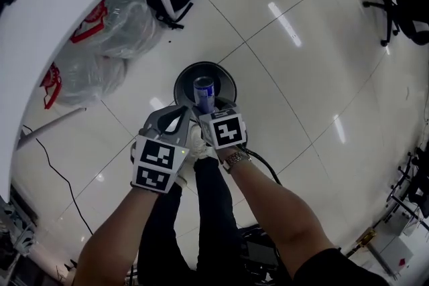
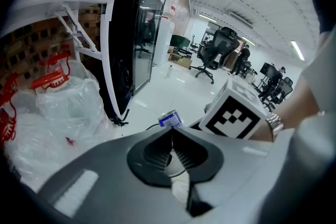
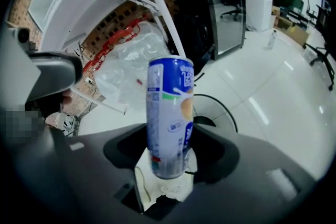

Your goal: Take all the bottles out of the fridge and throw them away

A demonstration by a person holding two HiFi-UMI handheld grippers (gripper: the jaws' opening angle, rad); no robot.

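Drop-off step. Right gripper (image 3: 169,157) is clamped on a blue can (image 3: 169,113), upright, hanging over the round bin (image 1: 226,79) at 12 o'clock from the person's feet. Left gripper (image 2: 171,138) has jaws together, empty, at 8 o'clock of the right one. Next move, as I read it: spread the right jaws so the can falls inside the rim, then back to the glass-door fridge (image 2: 140,34). Can't see what's left inside it.
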